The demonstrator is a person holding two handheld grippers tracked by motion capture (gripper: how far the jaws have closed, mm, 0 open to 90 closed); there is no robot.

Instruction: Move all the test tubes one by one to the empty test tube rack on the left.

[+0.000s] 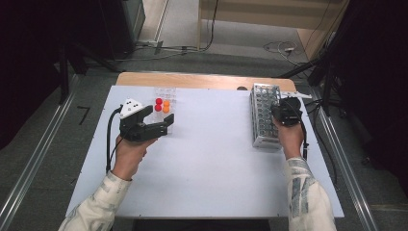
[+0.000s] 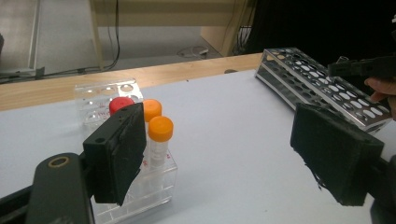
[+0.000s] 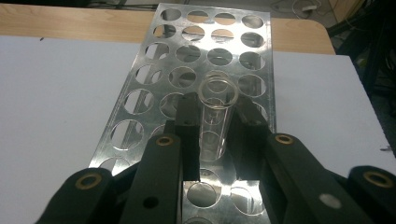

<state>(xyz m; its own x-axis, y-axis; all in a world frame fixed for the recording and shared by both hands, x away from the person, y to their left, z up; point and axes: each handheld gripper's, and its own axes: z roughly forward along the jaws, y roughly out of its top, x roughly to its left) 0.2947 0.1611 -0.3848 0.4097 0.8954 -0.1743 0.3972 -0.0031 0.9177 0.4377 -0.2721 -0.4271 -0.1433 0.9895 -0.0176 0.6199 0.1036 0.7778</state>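
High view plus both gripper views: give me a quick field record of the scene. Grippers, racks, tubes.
left gripper: open, jaws wide apart beside the clear rack
right gripper: shut on glass tube
glass tube: clear, uncapped, upright over the metal rack
metal rack: right side of the table, many round holes
clear rack: left side, holds capped tubes
capped tubes: two orange caps, two red caps
table: white top
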